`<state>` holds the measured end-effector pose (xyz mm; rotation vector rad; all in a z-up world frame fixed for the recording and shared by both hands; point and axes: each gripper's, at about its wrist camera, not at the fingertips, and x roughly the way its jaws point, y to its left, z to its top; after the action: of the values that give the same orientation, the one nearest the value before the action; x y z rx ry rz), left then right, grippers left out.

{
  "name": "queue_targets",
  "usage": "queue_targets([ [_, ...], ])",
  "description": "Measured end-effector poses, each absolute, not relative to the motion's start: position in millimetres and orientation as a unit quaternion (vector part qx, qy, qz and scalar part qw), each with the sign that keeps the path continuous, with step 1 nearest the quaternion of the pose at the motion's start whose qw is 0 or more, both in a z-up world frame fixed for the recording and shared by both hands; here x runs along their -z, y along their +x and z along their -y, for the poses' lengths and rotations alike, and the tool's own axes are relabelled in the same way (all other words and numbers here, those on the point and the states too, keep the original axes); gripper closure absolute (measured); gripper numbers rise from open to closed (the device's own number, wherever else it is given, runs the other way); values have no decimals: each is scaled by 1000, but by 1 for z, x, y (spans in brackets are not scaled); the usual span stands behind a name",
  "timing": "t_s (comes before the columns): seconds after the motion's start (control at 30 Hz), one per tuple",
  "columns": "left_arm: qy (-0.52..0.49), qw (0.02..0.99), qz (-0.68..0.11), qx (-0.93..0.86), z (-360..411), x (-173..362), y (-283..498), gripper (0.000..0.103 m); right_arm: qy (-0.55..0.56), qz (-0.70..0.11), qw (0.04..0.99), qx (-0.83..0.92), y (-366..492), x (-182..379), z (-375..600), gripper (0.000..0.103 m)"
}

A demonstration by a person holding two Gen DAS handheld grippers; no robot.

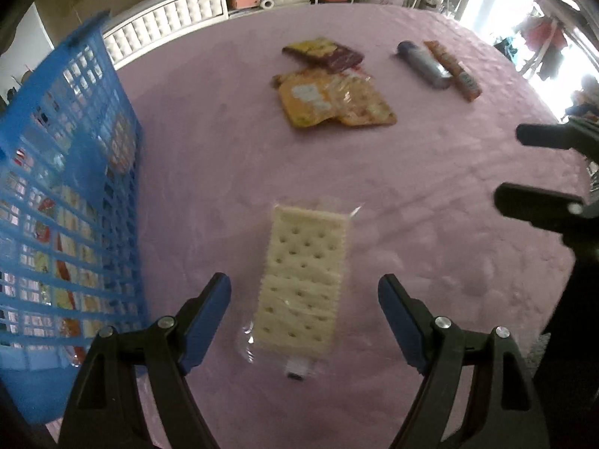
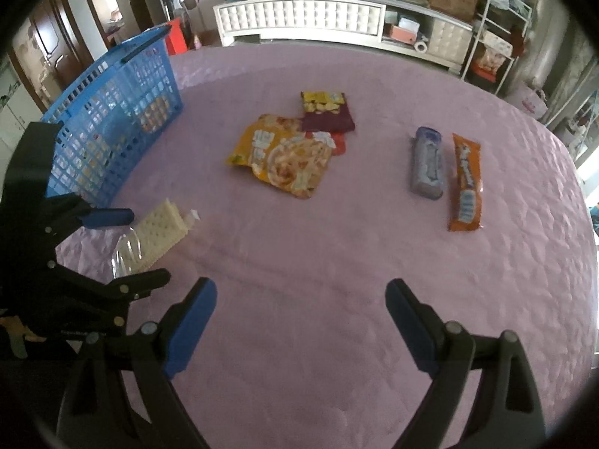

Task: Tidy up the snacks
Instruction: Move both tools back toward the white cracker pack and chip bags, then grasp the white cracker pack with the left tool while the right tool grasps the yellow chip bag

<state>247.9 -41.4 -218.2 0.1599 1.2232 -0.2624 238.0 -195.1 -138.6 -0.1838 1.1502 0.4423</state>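
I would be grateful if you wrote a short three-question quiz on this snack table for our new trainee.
1. True or false: the left tool is clamped on the cracker pack.
2. Which lies right beside the grey tube: A) the orange bar, B) the blue basket, C) the cracker pack?
3. Fill in: both tools stand ____.

Key:
1. False; the pack lies between open fingers, untouched.
2. A.
3. Open; the right tool has only purple cloth between its fingers.
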Motion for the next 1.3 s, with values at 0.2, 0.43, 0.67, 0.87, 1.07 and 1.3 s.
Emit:
queue_targets([
  [0.2,79,816,-559,123,41,222,244,41,-89,-545,807,-211,244,145,191,9],
  [0.43,75,824,-548,125,45,216,242,62,-95,-538,807,-225,259,142,189,9],
  [0.67,45,851,-512,109,41,189,249,62,-128,-513,813,-245,284,142,179,9],
  [0.87,38,868,-489,81,40,168,269,62,-139,-510,809,-257,315,157,169,9],
  [1.07,40,868,-490,69,37,170,287,62,-158,-511,784,-317,331,172,149,9],
  [1.3,39,863,-499,65,38,179,291,62,-256,-481,741,-393,343,185,113,11],
])
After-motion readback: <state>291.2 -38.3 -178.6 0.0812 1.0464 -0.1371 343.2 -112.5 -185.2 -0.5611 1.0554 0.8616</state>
